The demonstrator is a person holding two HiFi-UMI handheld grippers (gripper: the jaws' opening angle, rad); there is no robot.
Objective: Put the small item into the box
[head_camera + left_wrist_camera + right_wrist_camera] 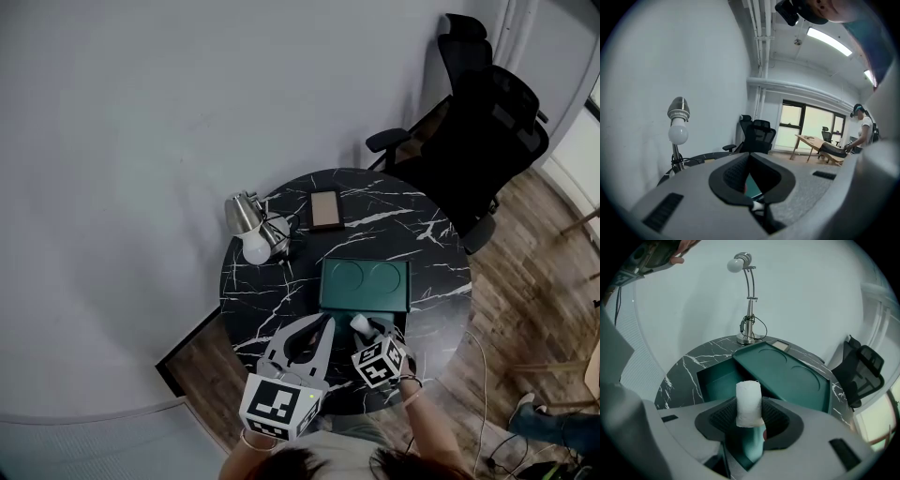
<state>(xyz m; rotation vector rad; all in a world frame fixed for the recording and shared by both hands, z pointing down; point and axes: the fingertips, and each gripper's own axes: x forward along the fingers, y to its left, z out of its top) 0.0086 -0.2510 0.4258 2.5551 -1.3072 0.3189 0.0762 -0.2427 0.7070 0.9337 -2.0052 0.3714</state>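
Observation:
A white roll (749,401) stands upright between the jaws of my right gripper (750,416), which is shut on it. It hangs over the near edge of the open dark green box (712,380). The box's lid (787,373), with two round dents, lies tilted back to the right. In the head view the roll (359,323) and right gripper (364,330) are at the near side of the green lid (366,284). My left gripper (323,323) sits just left of them with its tips together; nothing shows between them (749,157).
The round black marble table (272,281) carries a chrome lamp with a white bulb (253,246) at the back left and a small brown flat object (325,208) at the back. A black office chair (478,131) stands behind the table at the right.

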